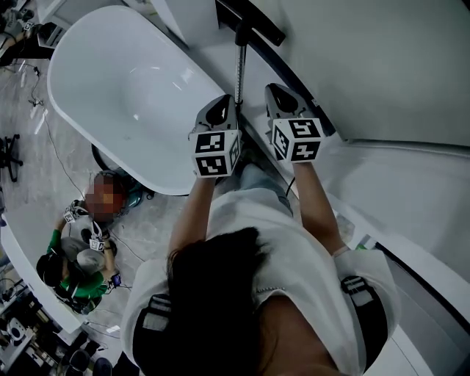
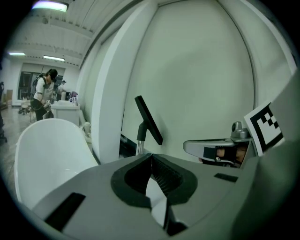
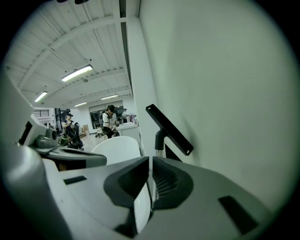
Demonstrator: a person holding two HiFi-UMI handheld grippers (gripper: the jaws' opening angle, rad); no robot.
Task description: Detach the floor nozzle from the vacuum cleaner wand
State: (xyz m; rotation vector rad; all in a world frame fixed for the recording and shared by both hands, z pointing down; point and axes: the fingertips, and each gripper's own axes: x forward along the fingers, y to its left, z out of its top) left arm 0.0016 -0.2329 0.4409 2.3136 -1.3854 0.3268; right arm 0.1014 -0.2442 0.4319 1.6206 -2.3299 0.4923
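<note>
The vacuum's black floor nozzle [image 1: 250, 20] tops a slim metal wand [image 1: 238, 66] that stands tilted against the white wall. Both grippers are held up short of it, side by side. My left gripper [image 1: 229, 101] is shut and holds nothing, just left of the wand. The right gripper [image 1: 275, 89] is shut and holds nothing too, just right of the wand. In the left gripper view the nozzle [image 2: 148, 120] and wand [image 2: 139, 143] lie beyond the closed left gripper [image 2: 151, 157]. In the right gripper view the nozzle [image 3: 168, 129] rises past the closed right gripper [image 3: 150, 161].
A large white oval tub [image 1: 81, 66] lies left of the wand. A person crouches on the floor [image 1: 92, 250] at lower left. The curved white wall [image 1: 382, 66] fills the right side. Other people stand far off [image 3: 110, 119] in the room.
</note>
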